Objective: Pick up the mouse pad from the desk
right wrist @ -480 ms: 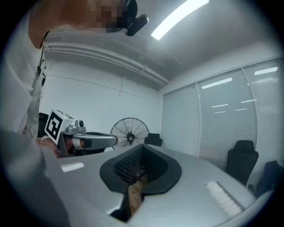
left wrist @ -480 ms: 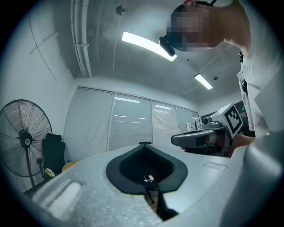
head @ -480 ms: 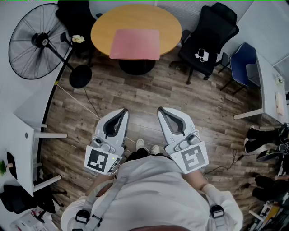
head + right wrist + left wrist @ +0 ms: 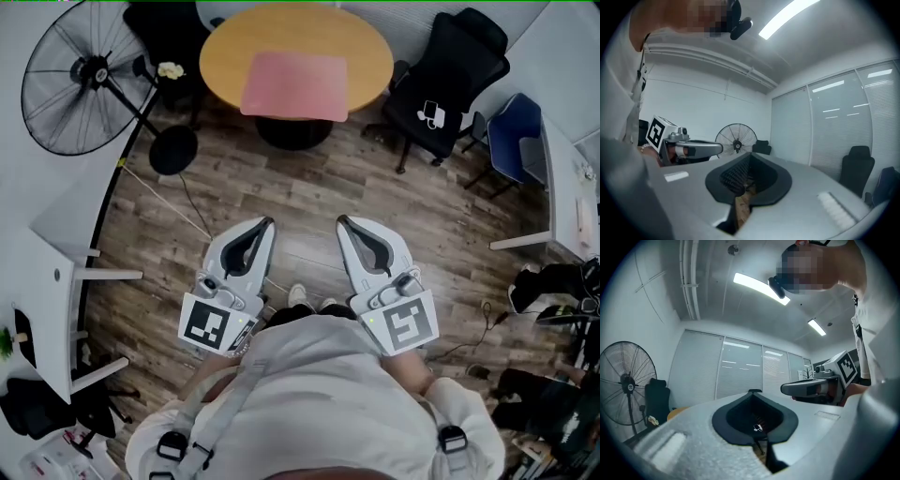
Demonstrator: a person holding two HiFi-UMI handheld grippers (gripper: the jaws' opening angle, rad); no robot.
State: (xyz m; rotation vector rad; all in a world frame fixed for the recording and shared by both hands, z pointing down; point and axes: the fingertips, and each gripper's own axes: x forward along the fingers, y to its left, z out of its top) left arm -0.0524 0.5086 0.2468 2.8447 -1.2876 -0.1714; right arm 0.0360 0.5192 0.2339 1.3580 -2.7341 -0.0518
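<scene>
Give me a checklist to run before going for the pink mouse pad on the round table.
1. Mouse pad in sight, flat on the round table: ok.
2. Nothing lying on the pad: ok.
3. Left gripper open for a grasp: not ok, jaws shut, empty.
4. Right gripper open: not ok, jaws shut, empty.
5. Pad within reach: not ok, wooden floor lies between.
6. Way ahead: fan base at left, office chair at right, both aside: ok.
</scene>
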